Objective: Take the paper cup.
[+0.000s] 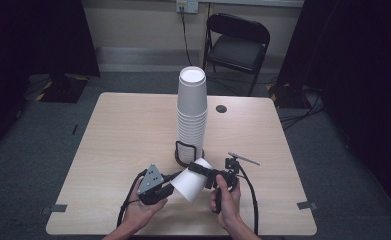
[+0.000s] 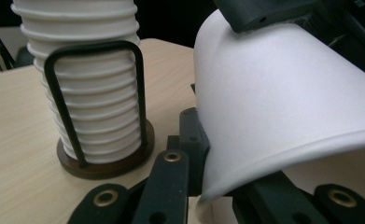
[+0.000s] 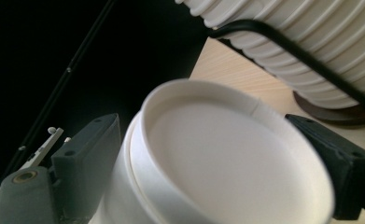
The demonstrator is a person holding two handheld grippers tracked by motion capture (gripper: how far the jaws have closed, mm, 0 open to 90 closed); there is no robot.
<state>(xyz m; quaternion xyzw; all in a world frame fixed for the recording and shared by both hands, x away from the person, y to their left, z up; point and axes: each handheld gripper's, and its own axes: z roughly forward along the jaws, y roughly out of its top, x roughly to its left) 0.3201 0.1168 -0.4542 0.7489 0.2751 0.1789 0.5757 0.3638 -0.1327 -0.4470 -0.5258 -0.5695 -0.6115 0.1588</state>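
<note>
A single white paper cup lies tilted above the table's near edge, its base end clamped between the right gripper's jaws, its rim pinched by the left gripper. The cup stack stands just behind in its holder.

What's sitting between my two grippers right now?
A single white paper cup, lying sideways off the table: the right gripper clamps its base end, the left gripper meets its rim. The high view shows this.
</note>
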